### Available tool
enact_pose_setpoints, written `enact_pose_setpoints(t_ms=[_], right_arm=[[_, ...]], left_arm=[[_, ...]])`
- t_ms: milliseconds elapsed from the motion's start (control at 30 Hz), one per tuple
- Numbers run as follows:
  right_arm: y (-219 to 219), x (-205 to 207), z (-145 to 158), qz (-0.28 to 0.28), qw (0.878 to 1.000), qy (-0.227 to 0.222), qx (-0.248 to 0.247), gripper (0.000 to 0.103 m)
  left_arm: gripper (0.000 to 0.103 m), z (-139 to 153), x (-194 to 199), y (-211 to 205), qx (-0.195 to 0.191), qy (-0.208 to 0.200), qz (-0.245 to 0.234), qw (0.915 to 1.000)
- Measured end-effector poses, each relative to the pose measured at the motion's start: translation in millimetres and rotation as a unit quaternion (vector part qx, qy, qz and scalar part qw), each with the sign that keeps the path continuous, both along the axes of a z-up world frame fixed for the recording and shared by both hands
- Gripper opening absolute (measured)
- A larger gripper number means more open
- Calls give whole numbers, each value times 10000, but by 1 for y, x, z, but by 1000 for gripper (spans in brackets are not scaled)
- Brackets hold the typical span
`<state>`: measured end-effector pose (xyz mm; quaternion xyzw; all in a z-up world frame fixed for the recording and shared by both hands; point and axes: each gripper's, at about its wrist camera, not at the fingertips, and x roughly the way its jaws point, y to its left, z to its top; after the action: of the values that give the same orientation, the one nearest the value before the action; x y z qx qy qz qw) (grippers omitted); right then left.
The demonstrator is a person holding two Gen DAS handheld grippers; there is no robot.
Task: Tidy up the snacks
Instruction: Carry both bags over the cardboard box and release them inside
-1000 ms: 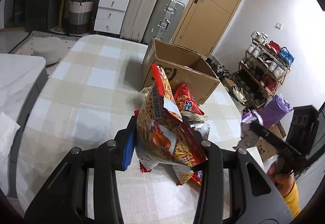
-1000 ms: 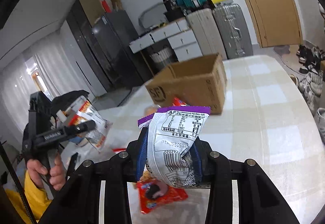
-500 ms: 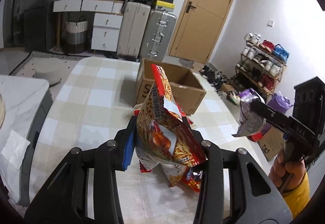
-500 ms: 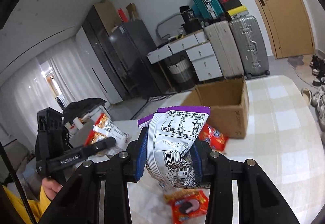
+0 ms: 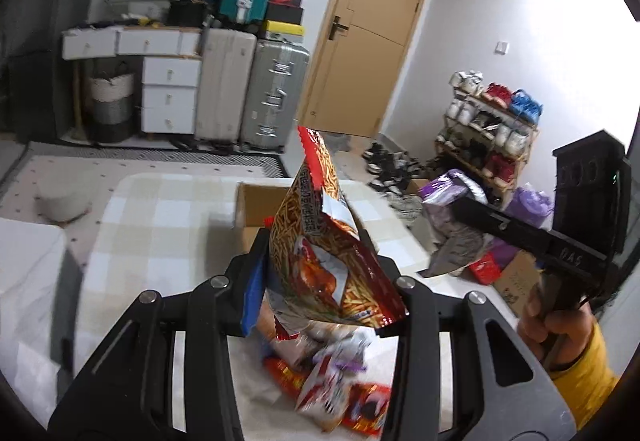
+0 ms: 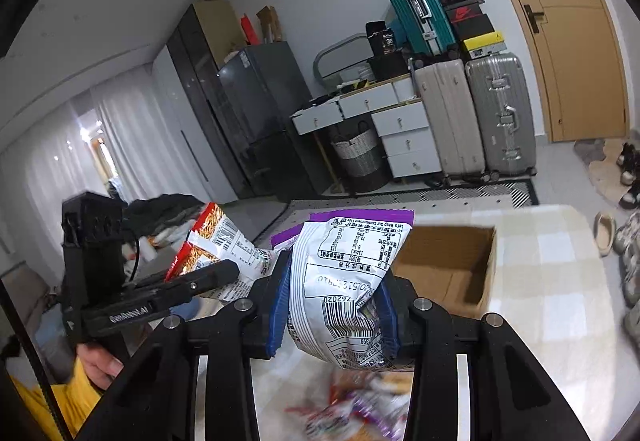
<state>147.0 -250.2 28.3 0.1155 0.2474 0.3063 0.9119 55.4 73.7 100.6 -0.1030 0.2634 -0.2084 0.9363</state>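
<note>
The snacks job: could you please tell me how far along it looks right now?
Done: nothing confirmed; what shows of the box looks empty, the rest of its inside is hidden. In hand: the left gripper is shut on a red fries bag, the right gripper on a purple-topped bag, both held above the table. Left: several packets lie loose on the table.

A red bag of fries-style snacks [image 5: 320, 253] stands upright, pinched in the air above the tabletop [image 5: 160, 225]. A white and purple bag [image 6: 344, 281] is held likewise, barcode side showing. An open cardboard box [image 6: 448, 269] sits near the tabletop's far edge, with loose packets [image 5: 332, 393] heaped nearer
</note>
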Motion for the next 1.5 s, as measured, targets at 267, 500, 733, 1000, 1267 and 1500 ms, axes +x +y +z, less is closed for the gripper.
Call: enact_pose_setpoints(t_ms=[267, 500, 733, 1000, 1267, 1500], right_arm=[[5, 81, -13, -171, 9988, 415, -191, 39], [9, 130, -46, -388, 9963, 650, -414, 39], [5, 176, -79, -494, 9925, 1048, -400, 39], [9, 204, -109, -457, 9874, 1407, -559, 39], [7, 213, -131, -485, 9833, 1661, -566, 39], [8, 215, -137, -501, 9820, 1718, -602, 39]], left_arm=[[37, 5, 80, -26, 131, 504, -186, 9985], [38, -30, 137, -45, 285, 1151, -167, 9928], [38, -76, 203, -61, 368, 1528, -117, 9875], [38, -122, 263, -69, 429, 1863, -53, 9815], [38, -168, 301, -78, 522, 2001, -85, 9783], [41, -187, 314, -88, 699, 2104, -54, 9751]])
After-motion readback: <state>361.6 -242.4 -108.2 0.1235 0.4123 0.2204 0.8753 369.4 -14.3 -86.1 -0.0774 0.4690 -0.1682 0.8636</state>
